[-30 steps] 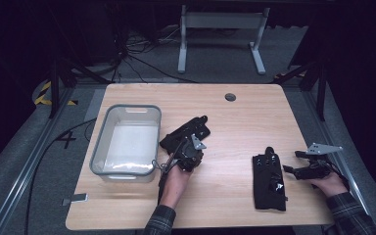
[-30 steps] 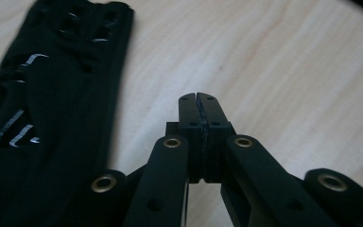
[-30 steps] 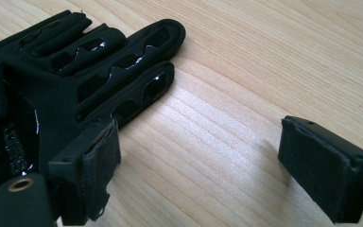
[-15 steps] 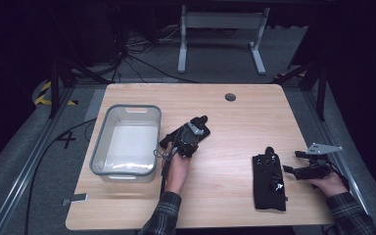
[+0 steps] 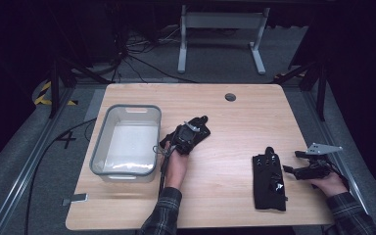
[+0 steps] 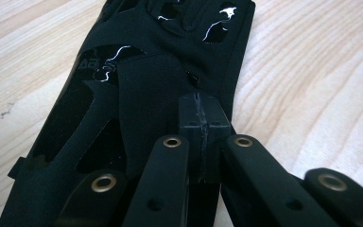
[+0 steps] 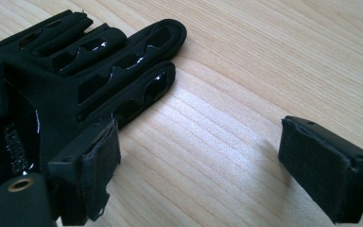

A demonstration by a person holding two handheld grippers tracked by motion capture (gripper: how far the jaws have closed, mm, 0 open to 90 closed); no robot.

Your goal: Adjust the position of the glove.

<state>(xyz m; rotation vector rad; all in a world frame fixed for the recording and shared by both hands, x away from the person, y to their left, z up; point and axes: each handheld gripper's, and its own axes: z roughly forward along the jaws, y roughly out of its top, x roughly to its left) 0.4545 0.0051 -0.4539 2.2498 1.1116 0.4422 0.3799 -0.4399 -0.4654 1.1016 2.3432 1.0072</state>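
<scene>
A black glove (image 5: 203, 129) lies at the middle of the wooden table (image 5: 245, 122), just right of the bin. My left gripper (image 5: 188, 134) rests over it, jaws pressed together. In the left gripper view its shut tips (image 6: 203, 111) sit on the glove's back (image 6: 146, 61); whether any cloth is pinched I cannot tell. A second black glove (image 5: 268, 178) lies flat at the right front, fingers pointing away. My right gripper (image 5: 292, 161) stands open just right of it. In the right gripper view its jaws (image 7: 203, 156) are wide apart, one beside that glove (image 7: 75, 80), with bare wood between.
A clear plastic bin (image 5: 127, 107) stands on the left part of the table, with nothing inside that I can make out. A round cable hole (image 5: 230, 97) sits near the far edge. Cables and a metal stand lie on the floor beyond.
My left hand has slid forward along the middle glove, so its gripper now covers more of it. The glove has kept its place. The right hand and the right glove have not moved.
</scene>
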